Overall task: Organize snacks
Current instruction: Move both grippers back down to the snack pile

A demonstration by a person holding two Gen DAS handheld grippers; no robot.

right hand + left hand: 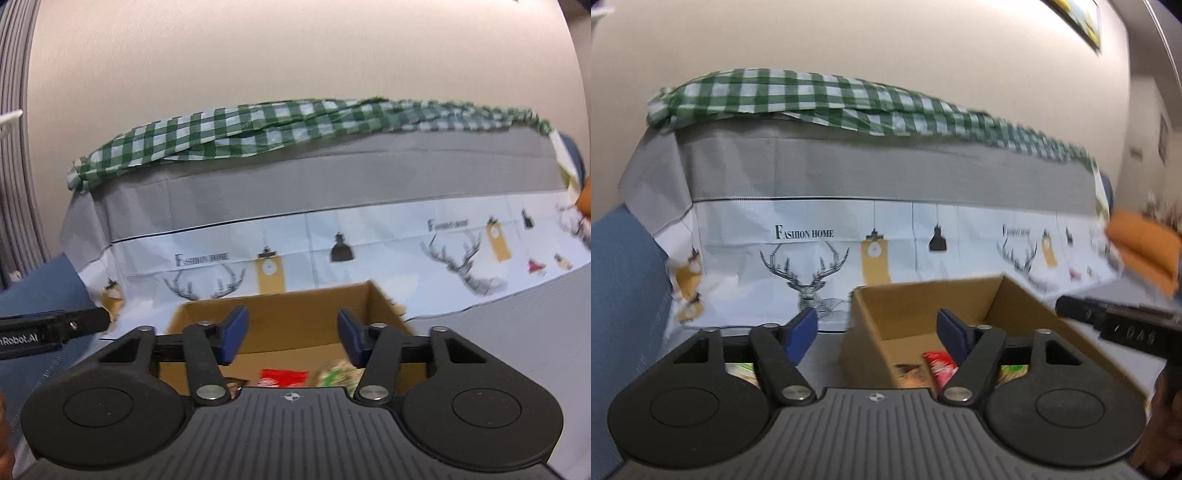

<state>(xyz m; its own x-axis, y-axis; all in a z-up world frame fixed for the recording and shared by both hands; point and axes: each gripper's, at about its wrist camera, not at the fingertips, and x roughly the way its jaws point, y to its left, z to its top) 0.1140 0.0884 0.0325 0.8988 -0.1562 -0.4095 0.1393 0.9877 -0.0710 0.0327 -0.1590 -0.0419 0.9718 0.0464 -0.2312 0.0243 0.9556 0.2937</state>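
Hovering with both jaws parted and empty: left gripper (877, 330) straddling the near-left wall of the cardboard box (923, 295), right gripper (289, 338) above its opening. Already lying inside: red snack packet (282, 377). Probably reaching for another snack next, keeping clear of the walls. Beyond, hanging behind: deer-print cloth (332, 236).

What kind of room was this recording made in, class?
Probably a home living room: a blue sofa draped with a deer-print cloth and green checked fabric, a framed picture on the wall, and a cardboard box of snacks.
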